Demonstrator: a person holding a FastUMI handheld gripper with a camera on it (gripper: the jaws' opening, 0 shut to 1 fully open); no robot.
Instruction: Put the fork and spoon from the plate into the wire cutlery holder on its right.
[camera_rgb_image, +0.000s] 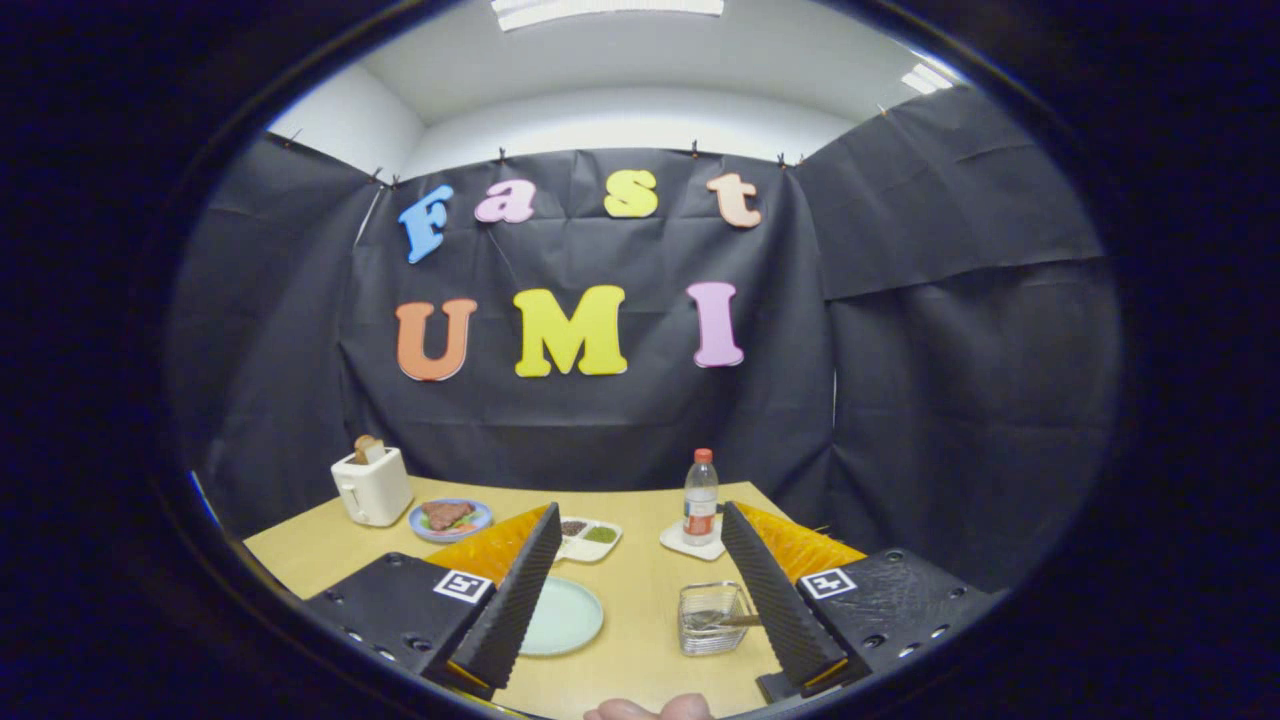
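Light came from ceiling panels overhead — bright, even, and soft, leaving only faint shadows on the counter. The dark cloth walls soaked up light without glare. Fisheye distortion bowed the walls and counter edge strongly toward the rim — the centre stayed fairly sharp, the margins softened and dimmed.

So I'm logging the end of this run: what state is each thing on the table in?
gripper: open, holding nothing
plate: bare, between the fingers
wire cutlery holder: upright, cutlery inside
bottle: upright, capped, on a coaster
toaster: bread sticking up
blue plate: food on it
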